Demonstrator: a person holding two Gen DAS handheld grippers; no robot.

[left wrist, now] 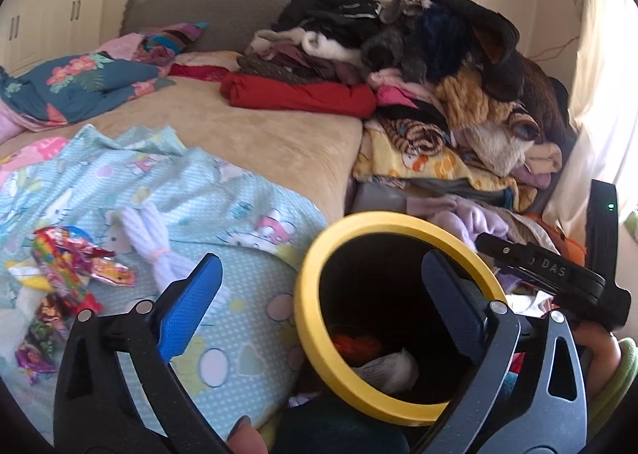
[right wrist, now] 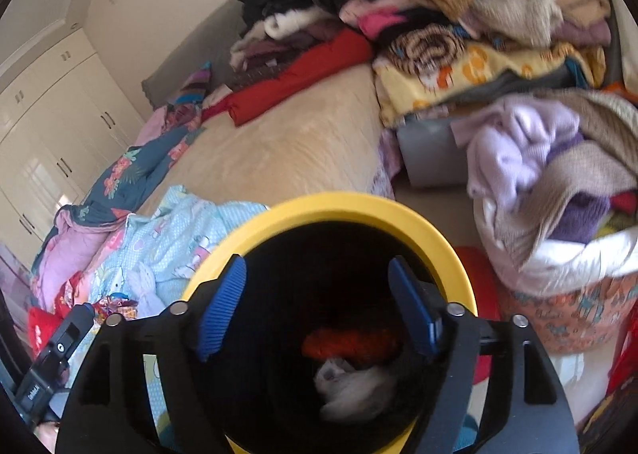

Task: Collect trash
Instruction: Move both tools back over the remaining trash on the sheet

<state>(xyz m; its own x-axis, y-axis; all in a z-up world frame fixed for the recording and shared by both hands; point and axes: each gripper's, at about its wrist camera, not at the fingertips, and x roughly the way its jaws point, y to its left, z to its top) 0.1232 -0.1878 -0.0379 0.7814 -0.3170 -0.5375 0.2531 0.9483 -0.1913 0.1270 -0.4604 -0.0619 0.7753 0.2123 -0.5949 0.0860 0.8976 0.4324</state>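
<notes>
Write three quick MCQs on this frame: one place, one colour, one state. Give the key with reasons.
1. Where does the pile of candy wrappers lie?
A. On the light blue printed blanket
B. Inside the bin
C. On the red folded cloth

2. What colour is the bin's rim?
A. Green
B. Yellow
C. White

3. How does the right tool stand?
A. Shut on a wrapper
B. Shut, empty
C. Open, nothing between its pads

Key: A, the wrappers sit on the blanket left of the bin; B, a yellow ring circles the dark opening; C, the blue pads stand apart above the bin, with white crumpled trash and something red lying at the bottom.
</notes>
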